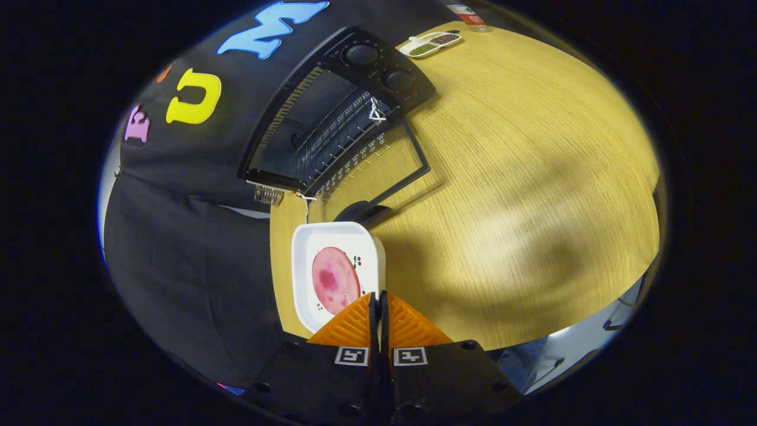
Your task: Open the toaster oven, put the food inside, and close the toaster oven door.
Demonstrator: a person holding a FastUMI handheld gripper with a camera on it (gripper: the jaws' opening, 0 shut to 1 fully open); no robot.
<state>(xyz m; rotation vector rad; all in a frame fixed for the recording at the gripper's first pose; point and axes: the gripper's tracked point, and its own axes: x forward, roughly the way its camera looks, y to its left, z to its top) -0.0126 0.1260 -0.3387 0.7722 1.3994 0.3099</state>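
On the wooden table sits the black toaster oven, and its glass door is swung fully down, lying flat on the tabletop with the handle at its near edge. Inside the oven cavity, the wire rack is in plain sight, and a bit of white string is tied near the hinge side, just below the two control knobs. Between the open door and the gripper rests a white square dish holding a round pink slice of meat, the food for this job, and it lies outside the oven, just ahead of the door handle. The gripper's fingers are pressed together with barely a slit between them, clenched on nothing. Their tips hover at the near edge of the dish, overlapping the slice's rim in this view; whether they touch it, I cannot tell. Far beyond the oven, a small white tray of seasonings sits near a bottle.
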